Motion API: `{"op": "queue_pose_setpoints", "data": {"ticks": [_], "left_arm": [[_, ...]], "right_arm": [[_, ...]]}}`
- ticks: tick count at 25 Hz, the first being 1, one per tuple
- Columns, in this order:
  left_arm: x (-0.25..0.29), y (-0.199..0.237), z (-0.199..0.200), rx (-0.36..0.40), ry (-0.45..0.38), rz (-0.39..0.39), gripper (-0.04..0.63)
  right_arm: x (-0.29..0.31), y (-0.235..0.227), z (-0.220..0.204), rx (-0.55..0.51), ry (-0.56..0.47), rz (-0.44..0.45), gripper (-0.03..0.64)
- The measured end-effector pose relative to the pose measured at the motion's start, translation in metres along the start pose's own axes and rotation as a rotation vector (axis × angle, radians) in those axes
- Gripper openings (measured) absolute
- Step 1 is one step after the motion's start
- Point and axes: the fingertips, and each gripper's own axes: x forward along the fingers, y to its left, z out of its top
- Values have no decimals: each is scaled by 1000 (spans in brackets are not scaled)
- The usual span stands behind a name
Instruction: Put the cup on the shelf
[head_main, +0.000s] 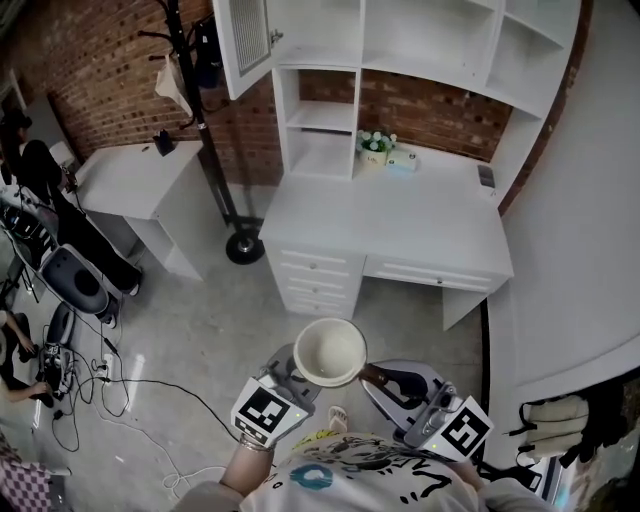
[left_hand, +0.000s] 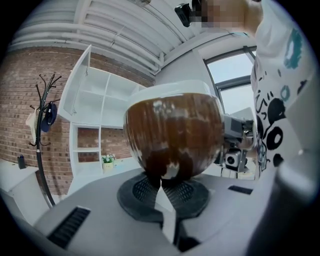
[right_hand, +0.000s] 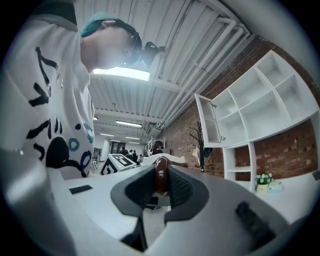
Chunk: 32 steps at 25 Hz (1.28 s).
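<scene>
Two grippers are holding one cup (head_main: 329, 350) in the lower middle of the head view, above the grey floor (head_main: 200, 330) and well apart from the furniture. The cup is sitting upright with its white inside facing the camera; in the left gripper view its outside is showing glossy brown with pale streaks. The left gripper (head_main: 288, 372) is pinching the cup's narrow base, its dark pads (left_hand: 142, 192) closing on either side of it. The right gripper (head_main: 392, 382) is clamping the cup's thin brown handle (right_hand: 160, 176), which is standing on edge between its ribbed pads. A white desk with a bare tabletop (head_main: 400, 225) is occupying the upper middle of the head view, with a small flower pot (head_main: 375, 150) standing at its back edge. White shelves (head_main: 420, 40) are rising above the desk against a brick wall (head_main: 120, 60), with a cabinet door (head_main: 245, 40) hanging open at their left. A black coat stand (head_main: 205, 120) is standing at upper left.
</scene>
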Motion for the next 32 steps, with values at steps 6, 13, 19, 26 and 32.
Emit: {"op": "queue_pose_setpoints", "data": {"ticks": [6, 13, 19, 26, 32], "left_arm": [[30, 20, 0, -2, -1, 29, 17], [49, 43, -2, -15, 8, 51, 17], [68, 63, -5, -23, 17, 42, 17], [86, 108, -2, -19, 22, 27, 17], [93, 153, 5, -9, 19, 5, 17]], "right_arm": [[4, -37, -6, 11, -6, 27, 60], [16, -65, -12, 20, 3, 46, 60], [27, -91, -19, 44, 3, 33, 60], [61, -125, -22, 39, 5, 17, 60], [98, -150, -23, 40, -7, -5, 60]]}}
